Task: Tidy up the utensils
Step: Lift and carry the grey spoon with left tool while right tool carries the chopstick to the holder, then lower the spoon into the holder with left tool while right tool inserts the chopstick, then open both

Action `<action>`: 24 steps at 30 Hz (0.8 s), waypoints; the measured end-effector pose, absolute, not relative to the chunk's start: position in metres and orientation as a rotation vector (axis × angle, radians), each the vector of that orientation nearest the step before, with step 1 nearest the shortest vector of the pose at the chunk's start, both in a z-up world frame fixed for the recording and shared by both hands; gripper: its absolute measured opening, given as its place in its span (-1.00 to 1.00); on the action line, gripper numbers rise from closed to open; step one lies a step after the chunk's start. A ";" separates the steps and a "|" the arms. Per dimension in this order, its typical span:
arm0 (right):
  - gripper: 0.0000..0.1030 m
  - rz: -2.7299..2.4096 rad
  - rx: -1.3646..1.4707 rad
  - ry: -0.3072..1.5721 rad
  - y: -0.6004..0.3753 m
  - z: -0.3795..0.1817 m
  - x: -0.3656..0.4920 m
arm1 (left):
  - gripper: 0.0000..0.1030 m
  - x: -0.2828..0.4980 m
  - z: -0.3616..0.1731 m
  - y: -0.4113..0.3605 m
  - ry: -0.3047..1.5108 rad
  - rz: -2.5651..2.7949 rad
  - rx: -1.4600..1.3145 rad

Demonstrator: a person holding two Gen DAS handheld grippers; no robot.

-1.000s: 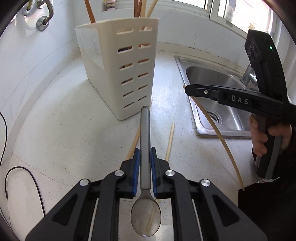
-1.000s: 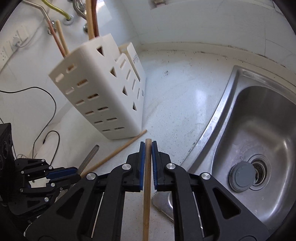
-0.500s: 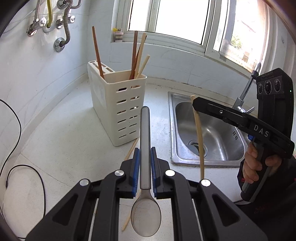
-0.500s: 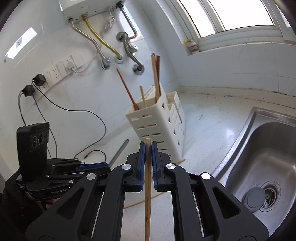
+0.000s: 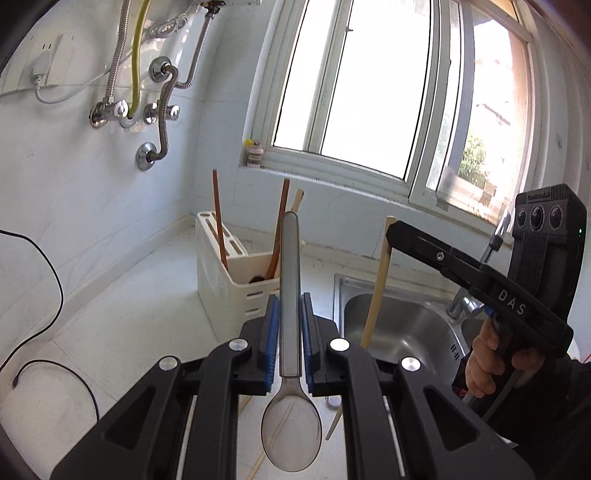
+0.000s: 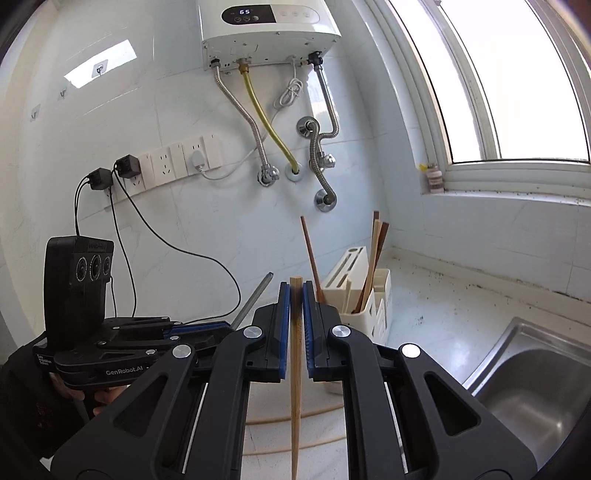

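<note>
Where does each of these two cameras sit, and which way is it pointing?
Left wrist view: sits on the left gripper, looks along its fingers over the held spoon toward the window corner and sink; the right gripper and hand show.
Right wrist view: sits on the right gripper, looks past its chopstick at the water heater wall; the left gripper shows.
Shared: the white utensil holder, sink, and each other's gripper.
</note>
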State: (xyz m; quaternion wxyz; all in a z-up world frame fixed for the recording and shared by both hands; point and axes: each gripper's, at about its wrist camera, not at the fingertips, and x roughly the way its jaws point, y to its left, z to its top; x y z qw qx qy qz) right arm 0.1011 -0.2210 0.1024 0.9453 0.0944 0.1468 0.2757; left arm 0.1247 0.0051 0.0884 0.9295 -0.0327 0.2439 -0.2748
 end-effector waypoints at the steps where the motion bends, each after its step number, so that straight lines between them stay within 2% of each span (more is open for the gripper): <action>1: -0.87 0.561 0.188 0.284 -0.222 0.108 0.104 | -0.78 0.127 0.093 0.005 0.470 -0.563 -0.085; 9: -0.87 0.567 0.143 0.171 -0.229 0.153 0.132 | -0.78 0.164 0.107 0.009 0.336 -0.573 -0.268; 24: -0.87 0.585 0.186 0.033 -0.236 0.213 0.199 | -0.78 0.222 0.106 -0.013 0.195 -0.454 -0.250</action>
